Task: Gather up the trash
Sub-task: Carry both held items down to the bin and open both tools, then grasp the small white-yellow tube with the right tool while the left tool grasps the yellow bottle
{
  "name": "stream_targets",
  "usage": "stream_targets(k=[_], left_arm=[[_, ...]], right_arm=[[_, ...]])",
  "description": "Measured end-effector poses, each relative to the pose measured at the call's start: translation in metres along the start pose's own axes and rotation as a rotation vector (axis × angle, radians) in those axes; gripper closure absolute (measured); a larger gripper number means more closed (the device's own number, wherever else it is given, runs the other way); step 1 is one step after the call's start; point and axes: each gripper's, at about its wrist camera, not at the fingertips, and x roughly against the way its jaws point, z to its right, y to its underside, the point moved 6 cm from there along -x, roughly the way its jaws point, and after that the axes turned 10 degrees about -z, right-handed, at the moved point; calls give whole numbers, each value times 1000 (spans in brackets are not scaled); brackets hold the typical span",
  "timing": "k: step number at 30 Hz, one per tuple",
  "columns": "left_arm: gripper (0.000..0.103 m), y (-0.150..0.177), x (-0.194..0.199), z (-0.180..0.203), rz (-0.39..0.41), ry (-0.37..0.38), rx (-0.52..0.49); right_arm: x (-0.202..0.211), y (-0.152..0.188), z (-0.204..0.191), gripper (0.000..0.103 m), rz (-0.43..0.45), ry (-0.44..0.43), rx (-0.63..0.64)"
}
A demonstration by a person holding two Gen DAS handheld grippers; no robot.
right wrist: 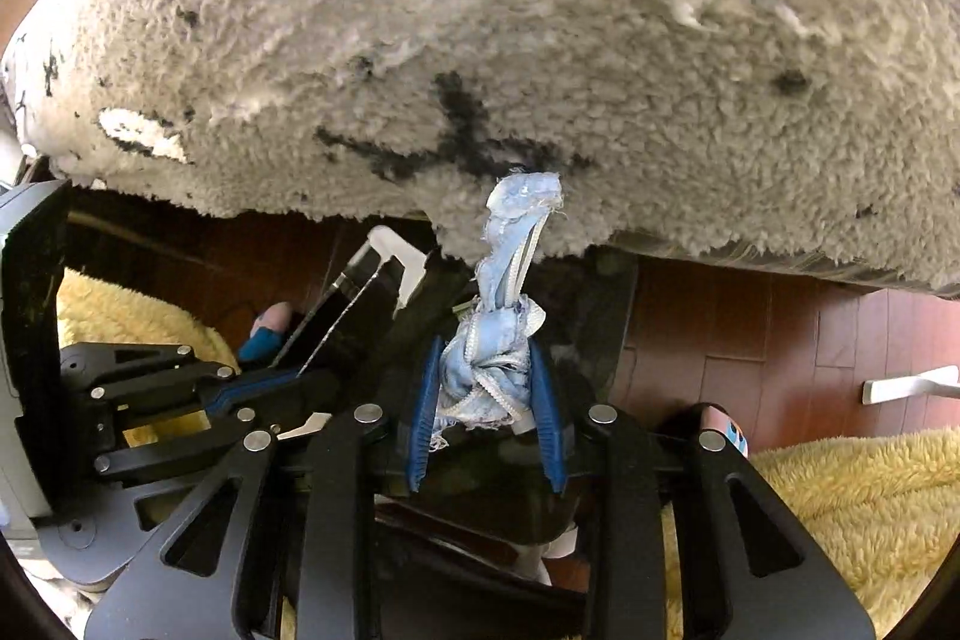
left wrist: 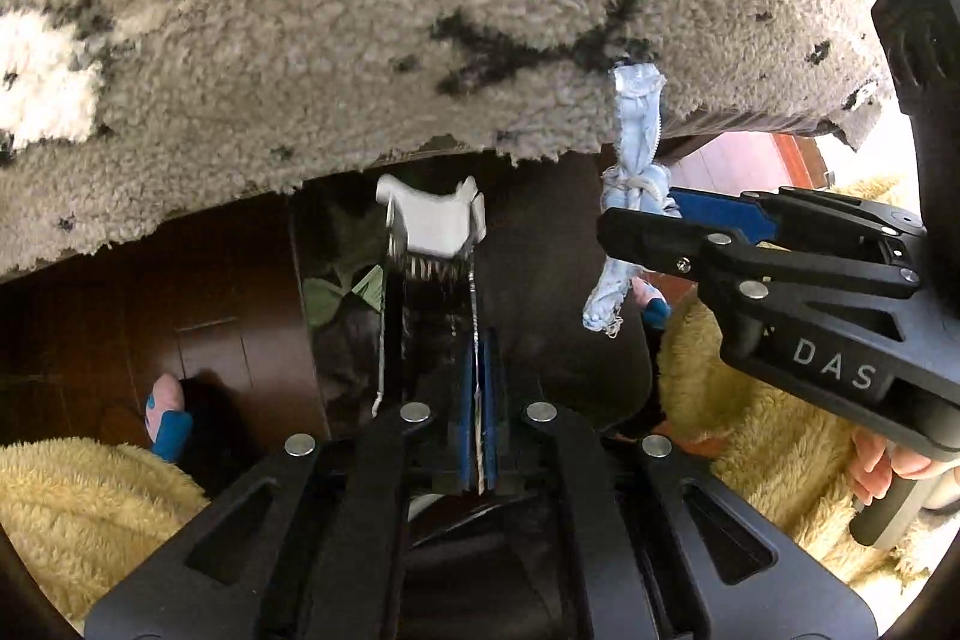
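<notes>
My right gripper [right wrist: 487, 388] is shut on a crumpled light-blue face mask [right wrist: 489, 364], held above the floor at the carpet's edge; it also shows in the left wrist view [left wrist: 636, 220] with the mask [left wrist: 636, 136] hanging through it. My left gripper [left wrist: 478, 382] is shut on the thin edge of a black trash bag [left wrist: 432, 340], whose white drawstring handle [left wrist: 429, 220] sticks up ahead. In the right wrist view the left gripper [right wrist: 282, 388] holds the bag's edge [right wrist: 354, 304] just left of the mask.
A shaggy grey carpet [left wrist: 420, 40] with black marks fills the upper half of both views. Dark wooden floor [right wrist: 750, 334] lies below it. Yellow fleece sleeves or legs [left wrist: 78, 508] and slippered feet [left wrist: 165, 418] are at the sides. A white object [right wrist: 912, 382] lies on the floor at right.
</notes>
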Motion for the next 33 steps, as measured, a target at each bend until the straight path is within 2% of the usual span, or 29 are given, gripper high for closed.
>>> stream_targets(k=[3,8,11,13,15,18,22,24,27,29,33], left_arm=[[93,3,-4,-1,-9,0,1],[84,2,-9,-5,-4,-2,17],[78,2,-8,-6,-3,-6,20],[70,2,-6,-6,1,-7,27],[63,2,-3,-8,7,-15,40],[52,2,8,-10,27,-24,52],[30,3,33,-8,82,-49,45],[25,0,52,-9,110,-41,58],[24,-10,92,-9,179,-25,59],[22,-21,128,-4,264,-61,17],[21,-48,182,8,380,-127,-55]], right_arm=[[-2,-1,2,55,-12,1,-14],[-5,-2,5,52,-9,4,-35],[-1,-1,12,47,1,7,-45],[3,-1,17,37,10,15,-49],[9,0,23,32,18,34,-62],[23,0,28,32,37,39,-71],[70,0,21,30,154,36,-32],[98,-5,15,26,233,46,-10],[146,-20,19,26,332,66,8],[175,-32,23,26,390,89,23],[225,-67,38,23,486,164,28]])
